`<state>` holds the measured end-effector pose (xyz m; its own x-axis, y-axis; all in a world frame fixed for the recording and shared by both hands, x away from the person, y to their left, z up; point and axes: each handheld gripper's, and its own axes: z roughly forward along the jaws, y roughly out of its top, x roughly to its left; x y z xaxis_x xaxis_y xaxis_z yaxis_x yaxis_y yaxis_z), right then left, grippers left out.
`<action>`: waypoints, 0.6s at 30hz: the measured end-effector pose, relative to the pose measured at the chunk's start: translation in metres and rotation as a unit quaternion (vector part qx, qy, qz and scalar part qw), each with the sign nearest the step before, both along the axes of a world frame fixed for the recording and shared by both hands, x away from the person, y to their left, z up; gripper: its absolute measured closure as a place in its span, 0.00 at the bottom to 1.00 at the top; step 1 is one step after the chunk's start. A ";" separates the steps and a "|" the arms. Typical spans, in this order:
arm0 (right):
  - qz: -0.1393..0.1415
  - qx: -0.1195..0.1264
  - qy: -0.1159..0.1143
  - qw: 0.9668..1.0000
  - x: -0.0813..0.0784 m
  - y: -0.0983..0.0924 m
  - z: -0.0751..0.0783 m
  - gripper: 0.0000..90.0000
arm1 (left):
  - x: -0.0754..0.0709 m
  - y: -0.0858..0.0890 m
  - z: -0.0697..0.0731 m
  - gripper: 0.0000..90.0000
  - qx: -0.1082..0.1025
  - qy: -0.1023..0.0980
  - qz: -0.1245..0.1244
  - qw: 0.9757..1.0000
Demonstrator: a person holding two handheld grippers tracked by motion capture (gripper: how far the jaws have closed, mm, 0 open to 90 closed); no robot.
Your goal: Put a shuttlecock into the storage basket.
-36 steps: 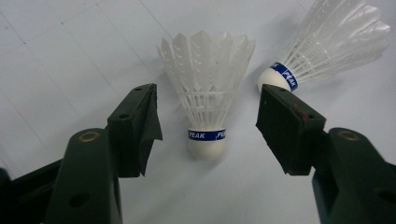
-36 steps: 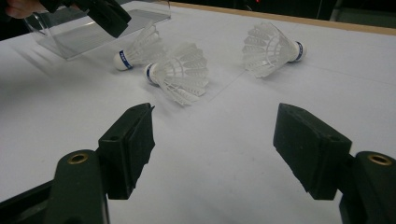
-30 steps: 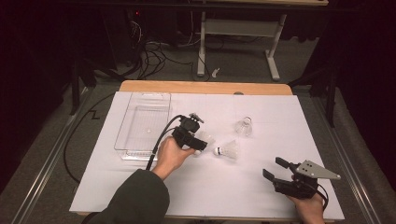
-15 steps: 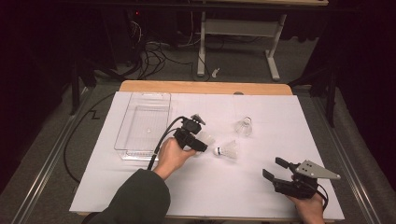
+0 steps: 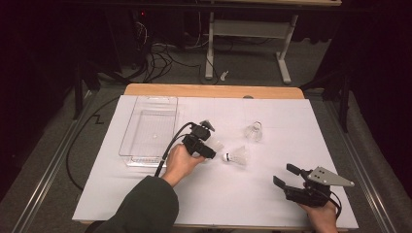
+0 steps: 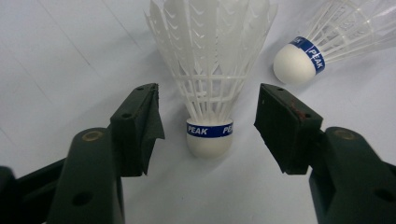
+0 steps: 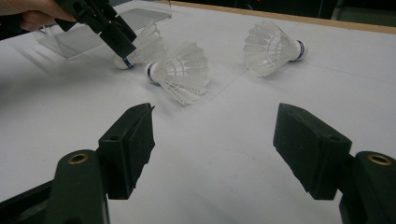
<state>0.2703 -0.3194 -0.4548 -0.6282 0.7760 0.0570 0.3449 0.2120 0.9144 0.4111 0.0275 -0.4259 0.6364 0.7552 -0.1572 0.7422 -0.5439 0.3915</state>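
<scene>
Shuttlecock of white feathers with a white cork base and a blue band marked PEAK [image 6: 208,84] lies on the white table cover [image 5: 160,204], directly between the jaws of the left gripper [image 6: 208,114]. Base end points toward the gripper body; the feather skirt extends away past the jaw tips. Both pads stand clear of the shuttlecock, with a visible gap on each side. The jaws have just been closing slightly but remain wide apart, and nothing is clamped.

A second white feathered shuttlecock with a blue band [image 6: 327,44] lies on its side ahead of the left gripper, toward the side of its right-hand jaw, apart from the first. A third white feathered shuttlecock [image 5: 253,131] rests farther ahead of the left gripper, near but clear of the other two.

A clear rectangular plastic tray [image 5: 148,128] sits just beside the left gripper, on the side away from the shuttlecocks.

The right gripper [image 7: 212,140] is held low over the table cover with its jaws wide apart and nothing between them. All three shuttlecocks lie well ahead of its jaw tips.
</scene>
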 end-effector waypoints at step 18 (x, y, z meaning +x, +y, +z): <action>0.000 0.003 0.000 1.000 0.000 -0.001 0.000 0.32 | 0.004 -0.004 -0.010 0.57 0.009 0.006 -0.010 1.000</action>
